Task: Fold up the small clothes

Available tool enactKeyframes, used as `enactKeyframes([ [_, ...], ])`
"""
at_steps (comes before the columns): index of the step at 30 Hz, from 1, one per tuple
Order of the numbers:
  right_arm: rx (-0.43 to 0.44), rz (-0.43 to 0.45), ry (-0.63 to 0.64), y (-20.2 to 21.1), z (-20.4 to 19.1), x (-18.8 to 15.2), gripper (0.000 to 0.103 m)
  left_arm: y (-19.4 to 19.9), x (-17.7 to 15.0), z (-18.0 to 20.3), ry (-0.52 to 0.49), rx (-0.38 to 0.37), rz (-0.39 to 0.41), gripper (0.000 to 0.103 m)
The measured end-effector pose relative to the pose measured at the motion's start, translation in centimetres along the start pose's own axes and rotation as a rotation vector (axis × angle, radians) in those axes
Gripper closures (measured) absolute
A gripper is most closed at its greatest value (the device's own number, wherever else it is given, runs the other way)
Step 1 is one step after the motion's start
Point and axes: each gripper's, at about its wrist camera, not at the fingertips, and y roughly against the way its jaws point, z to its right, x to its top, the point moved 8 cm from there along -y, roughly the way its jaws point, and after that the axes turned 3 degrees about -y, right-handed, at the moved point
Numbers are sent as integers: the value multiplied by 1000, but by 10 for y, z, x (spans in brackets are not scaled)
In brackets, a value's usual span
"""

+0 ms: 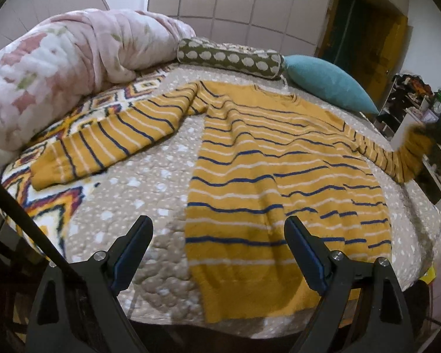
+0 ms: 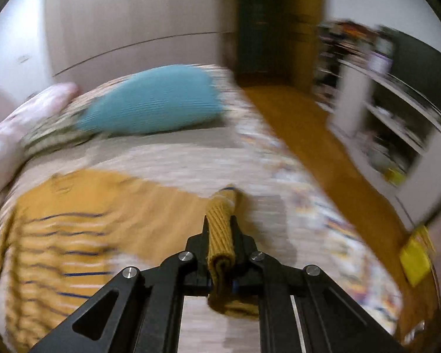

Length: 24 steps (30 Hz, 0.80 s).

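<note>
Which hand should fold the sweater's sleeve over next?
Probably the right. The right gripper is already shut on the sweater's cuff, so it could carry that sleeve across the sweater. The left gripper hangs open above the hem, holding nothing.

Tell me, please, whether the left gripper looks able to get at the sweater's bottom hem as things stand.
Probably yes: the left gripper is open above the sweater, its hem lies flat and uncovered on the bed, and nothing sits between.

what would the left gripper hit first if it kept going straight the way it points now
Most likely the lower body of the yellow striped sweater, which lies flat on the bed straight ahead of the open left gripper. Nothing stands in between, though depth is hard to judge.
</note>
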Motion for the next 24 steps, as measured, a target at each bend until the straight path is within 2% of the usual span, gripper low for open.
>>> enactKeyframes([
  [3, 156, -41, 110, -16, -111, -2, 93, 8, -1, -12, 14, -2, 22, 13],
  [6, 320, -103, 195, -31, -226, -20, 93, 14, -3, -29, 38, 7, 39, 13],
  [10, 431, -188, 288, -58, -340, -54, 93, 17, -9, -56, 63, 47, 50, 13],
  [12, 430, -227, 342, -79, -376, -71, 92, 19, -14, -68, 79, 60, 53, 13],
  [15, 373, -278, 415, -109, -414, -96, 85, 21, -19, -83, 101, 71, 57, 13],
  [16, 356, -285, 431, -118, -423, -101, 79, 21, -19, -86, 108, 72, 59, 13],
  [17, 335, -280, 448, -125, -431, -105, 74, 22, -20, -89, 117, 71, 62, 13],
  [18, 327, -267, 467, -126, -444, -107, 65, 23, -19, -91, 128, 66, 67, 13],
  [20, 354, -238, 516, -121, -465, -117, 61, 23, -18, -92, 140, 53, 73, 13],
  [22, 360, -207, 593, -114, -486, -124, 40, 27, -15, -91, 151, 29, 83, 13],
  [24, 389, -163, 695, -95, -512, -141, 39, 34, -14, -93, 163, 11, 96, 13],
])
